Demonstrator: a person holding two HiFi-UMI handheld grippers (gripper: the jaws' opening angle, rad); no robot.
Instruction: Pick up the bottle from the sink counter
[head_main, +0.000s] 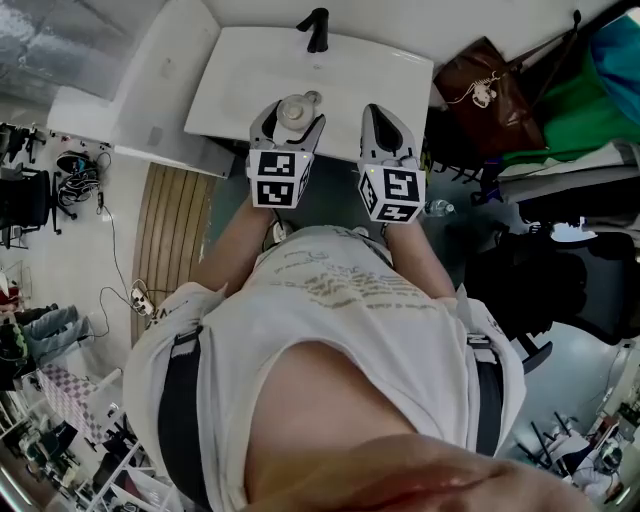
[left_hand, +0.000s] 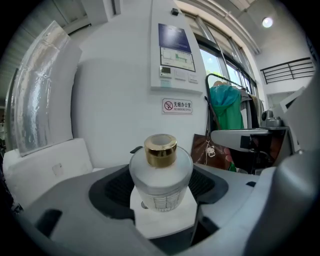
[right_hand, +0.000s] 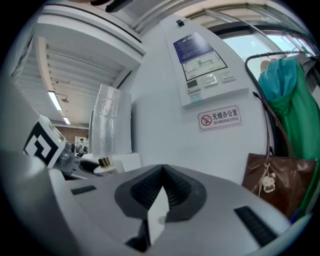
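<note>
A frosted white bottle (left_hand: 161, 177) with a gold cap (left_hand: 160, 150) stands upright between the jaws of my left gripper (left_hand: 162, 202), which is shut on its body. In the head view the bottle (head_main: 294, 109) and left gripper (head_main: 286, 128) are over the front edge of the white sink counter (head_main: 235, 85). My right gripper (head_main: 386, 128) is beside it to the right, apart from the bottle. Its jaws are shut together on nothing (right_hand: 160, 210). From the right gripper view the bottle's cap (right_hand: 105, 162) shows at the left.
A black faucet (head_main: 317, 29) stands at the back of the sink. A brown bag (head_main: 488, 88) and green cloth (head_main: 570, 105) hang to the right. A white wall panel with a no-smoking sign (left_hand: 177, 106) is behind the sink. Cables (head_main: 120, 290) lie on the floor at left.
</note>
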